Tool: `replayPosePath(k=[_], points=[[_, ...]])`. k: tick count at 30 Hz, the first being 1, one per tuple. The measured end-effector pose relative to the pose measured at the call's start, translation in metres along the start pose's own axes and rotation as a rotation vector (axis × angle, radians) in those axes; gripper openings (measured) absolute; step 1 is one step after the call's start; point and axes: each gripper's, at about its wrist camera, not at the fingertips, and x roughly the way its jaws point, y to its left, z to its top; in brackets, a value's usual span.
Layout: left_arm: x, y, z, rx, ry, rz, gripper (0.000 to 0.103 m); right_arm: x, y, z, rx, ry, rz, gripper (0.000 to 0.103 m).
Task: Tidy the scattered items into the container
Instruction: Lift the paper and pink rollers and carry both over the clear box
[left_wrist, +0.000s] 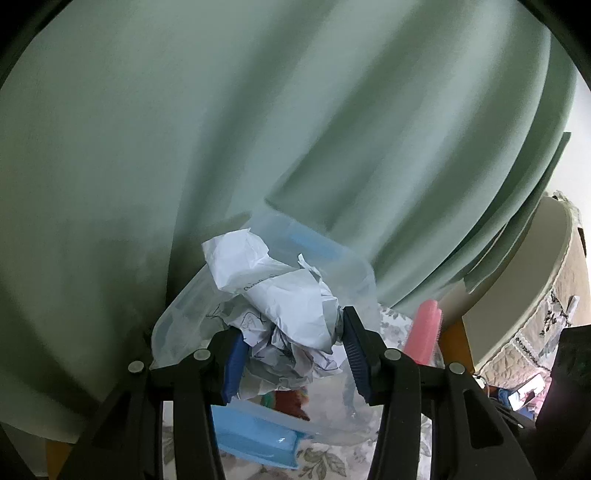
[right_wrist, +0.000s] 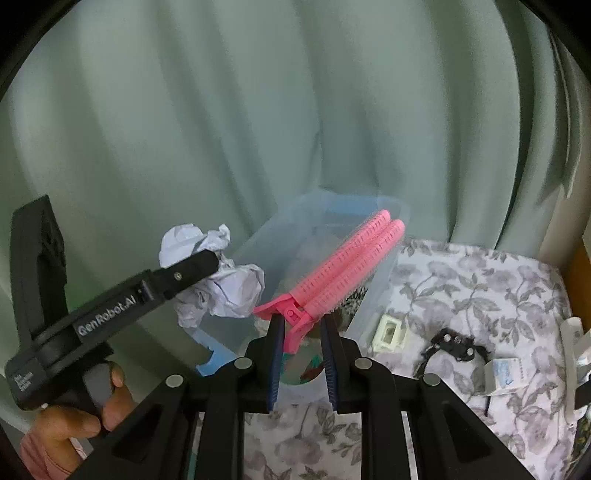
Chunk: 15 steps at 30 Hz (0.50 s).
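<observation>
Container (right_wrist: 373, 295) mouth open above; curtain (right_wrist: 258, 110) close behind; table clutter (right_wrist: 448, 345) right.

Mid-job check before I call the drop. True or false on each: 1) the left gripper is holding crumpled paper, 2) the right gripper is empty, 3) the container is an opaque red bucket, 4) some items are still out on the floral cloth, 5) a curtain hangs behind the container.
1) The left gripper holds crumpled paper. True.
2) The right gripper is empty. False: it is shut on a pink hair clip, gripped at the hinge end.
3) The container is an opaque red bucket. False: it is a clear plastic box with blue handles.
4) Items remain on the floral cloth. True: a small white piece and a black piece lie there.
5) A curtain hangs behind the container. True: it is pale green.
</observation>
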Motion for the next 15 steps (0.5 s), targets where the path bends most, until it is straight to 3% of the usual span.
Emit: replayPosePath(k=[15], points=[[0.005, 0.010, -0.004, -0.009, 0.036, 0.016, 0.053, 0.026, 0.000, -0.009, -0.003, 0.091, 0.005, 0.022]])
